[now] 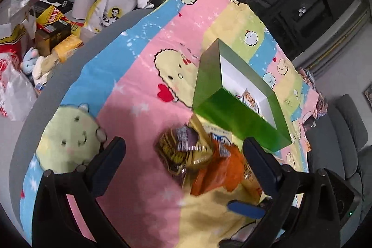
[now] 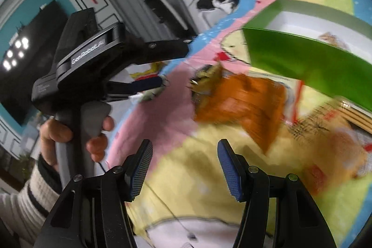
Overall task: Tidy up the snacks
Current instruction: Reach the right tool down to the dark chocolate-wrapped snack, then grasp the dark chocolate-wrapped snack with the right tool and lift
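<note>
Right now both tongs stand released with nothing between their pads: the left gripper (image 1: 183,152) hangs spread wide above the snack pile, and the right gripper (image 2: 184,166) is parted over bare yellow cloth, near the pile but apart from it. Ahead of them lies a heap of packets on the cartoon-print blanket (image 1: 130,76): an orange packet (image 1: 223,169) overlapping a gold-and-brown packet (image 1: 181,155), with paler wrappers under them. Just beyond the heap sits the green box (image 1: 234,108), open-topped and white inside, with at least one snack already in it. The likely trouble is the overlap: jaws closing on the heap could pinch two packets at once, or catch a fold of the soft blanket. The two tools also converge on the same pile, so they may collide, or nudge the box.
</note>
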Demonstrator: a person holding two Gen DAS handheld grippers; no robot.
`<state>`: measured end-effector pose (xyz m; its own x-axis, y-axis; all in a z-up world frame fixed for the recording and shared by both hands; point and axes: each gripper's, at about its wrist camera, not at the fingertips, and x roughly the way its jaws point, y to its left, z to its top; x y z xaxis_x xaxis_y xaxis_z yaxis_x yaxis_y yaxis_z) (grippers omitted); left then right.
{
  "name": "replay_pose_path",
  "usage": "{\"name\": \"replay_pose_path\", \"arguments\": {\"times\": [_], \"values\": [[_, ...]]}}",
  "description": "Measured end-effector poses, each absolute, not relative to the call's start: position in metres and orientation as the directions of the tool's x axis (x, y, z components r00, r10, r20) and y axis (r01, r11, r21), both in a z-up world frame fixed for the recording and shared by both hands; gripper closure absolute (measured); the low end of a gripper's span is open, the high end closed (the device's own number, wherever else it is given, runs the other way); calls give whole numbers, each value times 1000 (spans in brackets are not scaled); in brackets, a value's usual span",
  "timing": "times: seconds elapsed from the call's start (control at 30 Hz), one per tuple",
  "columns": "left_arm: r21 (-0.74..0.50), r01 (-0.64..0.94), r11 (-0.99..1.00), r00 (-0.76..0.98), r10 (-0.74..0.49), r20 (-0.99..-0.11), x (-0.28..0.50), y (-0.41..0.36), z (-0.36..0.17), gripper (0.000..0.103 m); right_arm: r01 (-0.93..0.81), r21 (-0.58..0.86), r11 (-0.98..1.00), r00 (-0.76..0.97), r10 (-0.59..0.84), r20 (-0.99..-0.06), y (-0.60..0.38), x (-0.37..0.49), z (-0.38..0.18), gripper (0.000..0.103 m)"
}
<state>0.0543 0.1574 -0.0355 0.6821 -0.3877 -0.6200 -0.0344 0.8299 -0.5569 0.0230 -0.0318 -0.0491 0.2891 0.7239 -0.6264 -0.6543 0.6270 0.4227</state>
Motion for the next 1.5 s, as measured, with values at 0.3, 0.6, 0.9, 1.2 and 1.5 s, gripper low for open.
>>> {"name": "replay_pose_path", "arguments": {"times": [0.3,0.6,0.9,1.2,1.5], "values": [[-570,14,822,623,-453,-638,81,155,-45,7,-668,457,588,264,761,-592,5,52,-54,43],[-532,27,846,570,-450,-687,90,152,-56,20,-586,364,724,377,641,-668,1,69,-59,44],[-531,66,845,516,-485,-706,84,144,-63,45,-571,403,715,333,651,-682,11,85,-72,44],[-530,81,844,496,-495,-713,80,133,-64,52,-561,420,713,332,658,-676,9,88,-73,63],[-497,129,858,567,-476,-673,53,125,-35,52,-588,417,693,361,686,-631,4,68,-50,66]]}}
